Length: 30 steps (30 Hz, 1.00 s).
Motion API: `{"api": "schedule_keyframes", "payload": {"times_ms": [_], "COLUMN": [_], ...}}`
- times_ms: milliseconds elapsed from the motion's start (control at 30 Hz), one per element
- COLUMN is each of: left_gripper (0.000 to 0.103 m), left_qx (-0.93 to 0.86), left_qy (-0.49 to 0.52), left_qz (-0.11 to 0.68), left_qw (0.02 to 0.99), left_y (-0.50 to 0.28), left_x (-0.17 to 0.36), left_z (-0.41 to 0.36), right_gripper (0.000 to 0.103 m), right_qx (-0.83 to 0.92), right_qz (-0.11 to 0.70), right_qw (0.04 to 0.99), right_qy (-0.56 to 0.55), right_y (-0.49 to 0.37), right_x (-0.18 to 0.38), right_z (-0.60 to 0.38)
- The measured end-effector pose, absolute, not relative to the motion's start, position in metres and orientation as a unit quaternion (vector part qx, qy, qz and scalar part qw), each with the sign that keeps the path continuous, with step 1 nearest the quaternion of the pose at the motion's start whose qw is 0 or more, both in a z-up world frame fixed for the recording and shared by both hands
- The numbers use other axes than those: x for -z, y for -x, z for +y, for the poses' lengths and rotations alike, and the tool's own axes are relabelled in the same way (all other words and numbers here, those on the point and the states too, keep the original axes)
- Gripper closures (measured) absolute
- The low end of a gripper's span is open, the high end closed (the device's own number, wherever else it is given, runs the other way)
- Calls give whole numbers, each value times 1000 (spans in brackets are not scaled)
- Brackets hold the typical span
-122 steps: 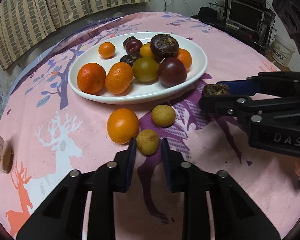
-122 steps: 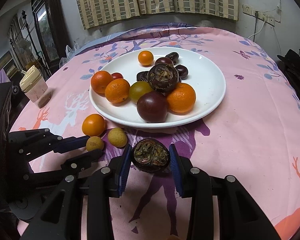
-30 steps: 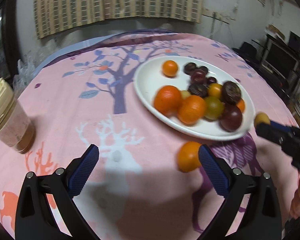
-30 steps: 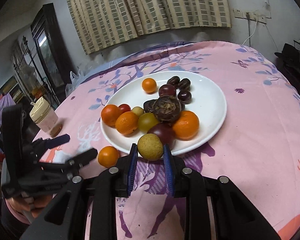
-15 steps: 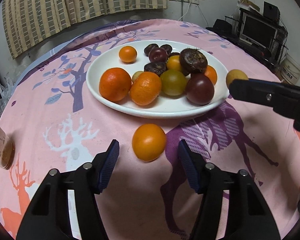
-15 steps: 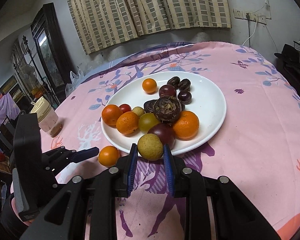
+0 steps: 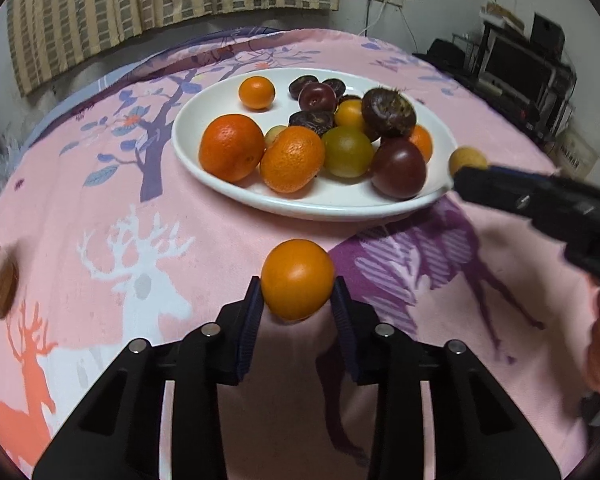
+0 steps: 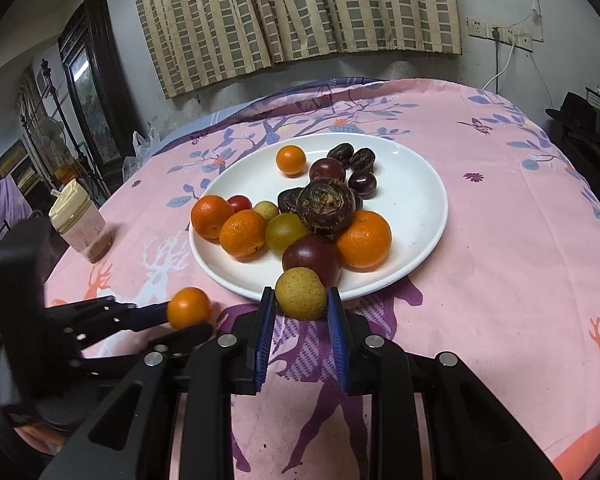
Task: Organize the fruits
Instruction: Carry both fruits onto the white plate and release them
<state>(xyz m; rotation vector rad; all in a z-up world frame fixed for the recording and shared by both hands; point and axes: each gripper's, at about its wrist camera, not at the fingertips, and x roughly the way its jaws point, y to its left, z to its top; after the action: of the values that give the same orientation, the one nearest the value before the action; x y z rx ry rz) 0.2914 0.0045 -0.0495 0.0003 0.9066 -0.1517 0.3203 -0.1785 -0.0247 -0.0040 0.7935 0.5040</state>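
A white plate [image 7: 228, 188] [image 8: 416, 208] holds several oranges, dark plums and other fruits. My left gripper [image 7: 297, 300] is shut on a small orange [image 7: 298, 280], in front of the plate; the orange also shows in the right wrist view [image 8: 188, 307]. My right gripper [image 8: 301, 300] is shut on a yellow-green round fruit [image 8: 301, 293] at the plate's near rim. In the left wrist view that fruit [image 7: 467, 160] sits at the tip of the right gripper by the plate's right edge.
A pink tablecloth [image 8: 520, 240] with deer and tree prints covers the round table. A jar with a cream lid [image 8: 80, 220] stands at the left. Curtains, a dark cabinet and shelves with electronics surround the table.
My left gripper has closed on the small orange that lay on the cloth. My right gripper holds the yellow-green fruit in about the same place by the plate rim.
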Motion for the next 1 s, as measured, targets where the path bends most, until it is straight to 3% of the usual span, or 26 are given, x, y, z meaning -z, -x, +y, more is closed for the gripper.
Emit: {"api": "schedule_keyframes", "payload": {"times_ms": [300,533,900,1000], "left_gripper": [68,68,68,64], "left_qx": [97,93,13,-1], "left_qy": [51,39,21,18], "left_qz": [366,333,411,422], "left_qw": [924,937,911,906], "left_y": [-263,-336,-447,-449], "left_x": [0,-41,7,13], "left_z": [21,9,11,12], "right_gripper": [77,76,76,63], "right_qx": [-280,-222,-179,-180], "right_qz": [329,290,354,363], "right_qw": [902,931,918,914], "right_qy": [-6,-18,-17,-7], "right_y": [-299,-359,-454,-451], "right_x": [3,-28,9,12], "right_z": [-177,-172,-162,-159]}}
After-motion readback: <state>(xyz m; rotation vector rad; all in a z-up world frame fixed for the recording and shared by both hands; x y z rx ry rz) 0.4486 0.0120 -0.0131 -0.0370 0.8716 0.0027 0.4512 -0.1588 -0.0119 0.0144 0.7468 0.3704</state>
